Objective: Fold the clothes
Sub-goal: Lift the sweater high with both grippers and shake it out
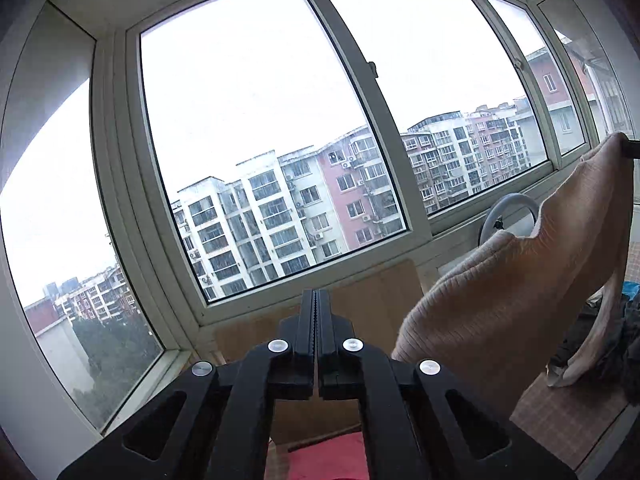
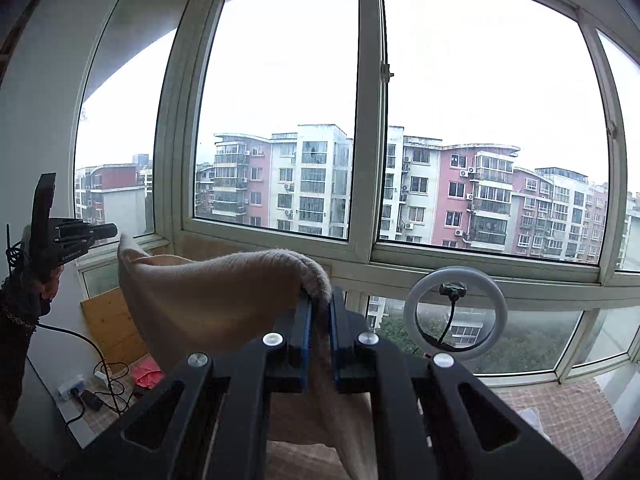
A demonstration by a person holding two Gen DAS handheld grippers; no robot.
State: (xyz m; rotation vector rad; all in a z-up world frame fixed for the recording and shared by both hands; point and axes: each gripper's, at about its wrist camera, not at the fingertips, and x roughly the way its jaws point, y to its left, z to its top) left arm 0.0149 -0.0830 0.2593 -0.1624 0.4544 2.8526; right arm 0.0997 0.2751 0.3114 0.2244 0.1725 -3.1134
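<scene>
1. Your right gripper [image 2: 320, 304] is clamped on the beige knit garment [image 2: 224, 300]; the cloth runs between its jaws and hangs below them.
2. Your left gripper [image 1: 316, 300] has its jaws pressed together. From its own camera you cannot tell whether cloth is caught in them.
3. In the right wrist view the garment's far corner rises to the left gripper's tip.
4. The garment hangs between both grippers, in front of the window [image 2: 280, 100], beside a ring light [image 2: 456, 316].
</scene>
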